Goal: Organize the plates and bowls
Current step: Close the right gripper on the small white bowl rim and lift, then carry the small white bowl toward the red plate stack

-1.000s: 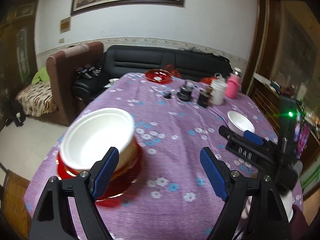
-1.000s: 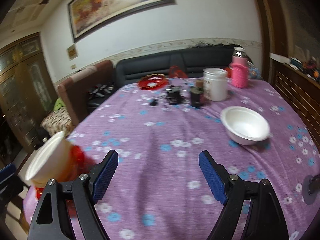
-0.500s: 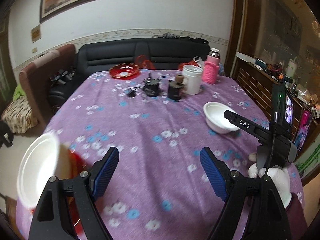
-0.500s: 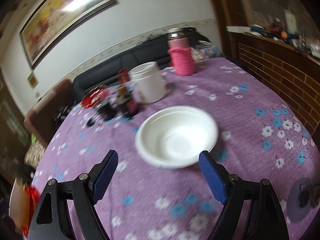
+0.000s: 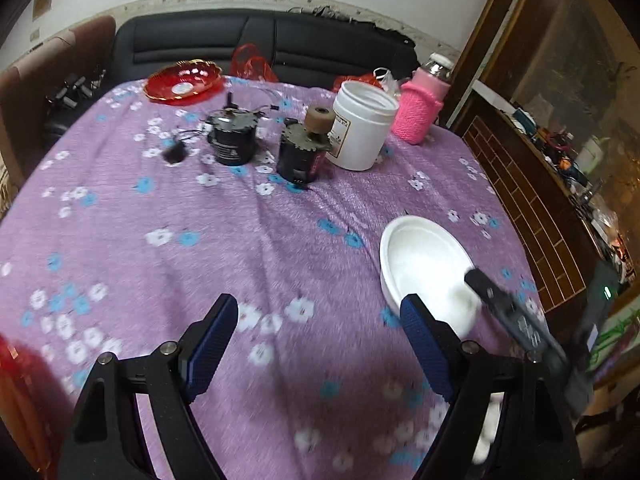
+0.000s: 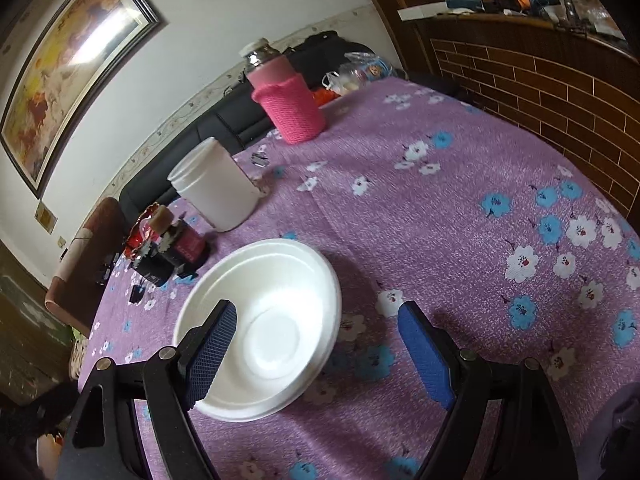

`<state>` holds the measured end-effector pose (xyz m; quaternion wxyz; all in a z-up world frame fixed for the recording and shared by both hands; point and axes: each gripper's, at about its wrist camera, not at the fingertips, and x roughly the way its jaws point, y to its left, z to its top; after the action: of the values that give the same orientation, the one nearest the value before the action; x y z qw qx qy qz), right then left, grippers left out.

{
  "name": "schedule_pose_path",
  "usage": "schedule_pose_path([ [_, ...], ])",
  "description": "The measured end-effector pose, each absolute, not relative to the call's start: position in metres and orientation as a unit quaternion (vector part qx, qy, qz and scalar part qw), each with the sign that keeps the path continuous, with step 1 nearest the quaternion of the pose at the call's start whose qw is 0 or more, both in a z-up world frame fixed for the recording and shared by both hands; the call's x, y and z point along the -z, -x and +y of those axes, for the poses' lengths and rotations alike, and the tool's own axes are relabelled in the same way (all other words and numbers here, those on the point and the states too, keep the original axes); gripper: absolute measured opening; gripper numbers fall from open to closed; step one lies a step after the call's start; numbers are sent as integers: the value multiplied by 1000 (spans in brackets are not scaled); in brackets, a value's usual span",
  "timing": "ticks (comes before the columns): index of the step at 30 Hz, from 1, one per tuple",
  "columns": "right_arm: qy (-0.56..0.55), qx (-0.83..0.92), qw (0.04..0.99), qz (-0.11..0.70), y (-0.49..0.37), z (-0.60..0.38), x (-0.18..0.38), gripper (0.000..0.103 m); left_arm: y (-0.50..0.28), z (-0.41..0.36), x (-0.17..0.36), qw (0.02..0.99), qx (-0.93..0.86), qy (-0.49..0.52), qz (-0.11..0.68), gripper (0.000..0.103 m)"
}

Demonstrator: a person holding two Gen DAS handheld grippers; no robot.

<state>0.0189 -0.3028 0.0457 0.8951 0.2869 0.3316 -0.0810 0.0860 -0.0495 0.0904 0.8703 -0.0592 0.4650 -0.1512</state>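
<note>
One white bowl (image 6: 260, 324) near the table's right edge, upright, mouth up, round and so without a long axis. Straddled at its right rim by the right gripper (image 6: 316, 352), jaws spread, left pad over the cavity, right pad outside on the purple tablecloth (image 6: 460, 184); probably lined up for a rim pinch. Nothing pinched. Left gripper (image 5: 320, 350) likewise spread, empty, just beside. Farther back: white jar (image 5: 362, 126), pink-sleeved bottle (image 5: 418, 110), red dish (image 5: 184, 82) at the far-left corner.

Left wrist view: looks steeply down past the left gripper (image 5: 316, 344) across the table, the white bowl (image 5: 424, 268) beyond its right finger. Right wrist view: rolled, close above the same bowl, which its left finger overlaps; both share the white jar (image 5: 360, 128) and pink-sleeved bottle (image 6: 290, 100) farther ahead.
</note>
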Motion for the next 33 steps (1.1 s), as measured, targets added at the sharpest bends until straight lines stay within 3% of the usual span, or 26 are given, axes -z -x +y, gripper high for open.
schedule_pose_path([
  [6, -281, 65, 892, 348, -26, -297, -37, 85, -125, -81, -67, 855, 152, 67, 491, 82],
  [19, -269, 54, 886, 374, -35, -291, -23, 63, -161, -132, -18, 830, 165, 53, 530, 81],
  [21, -267, 51, 886, 376, -36, -289, -22, 59, -161, -136, -17, 831, 166, 46, 529, 75],
  [24, -265, 44, 886, 379, -38, -286, -21, 45, -159, -143, -17, 831, 171, 28, 529, 42],
  [26, -263, 40, 885, 382, -39, -283, -19, 35, -157, -147, -16, 831, 174, 18, 528, 27],
  [33, -260, 31, 885, 385, -38, -279, -20, 31, -145, -144, -18, 836, 177, 12, 520, 16],
])
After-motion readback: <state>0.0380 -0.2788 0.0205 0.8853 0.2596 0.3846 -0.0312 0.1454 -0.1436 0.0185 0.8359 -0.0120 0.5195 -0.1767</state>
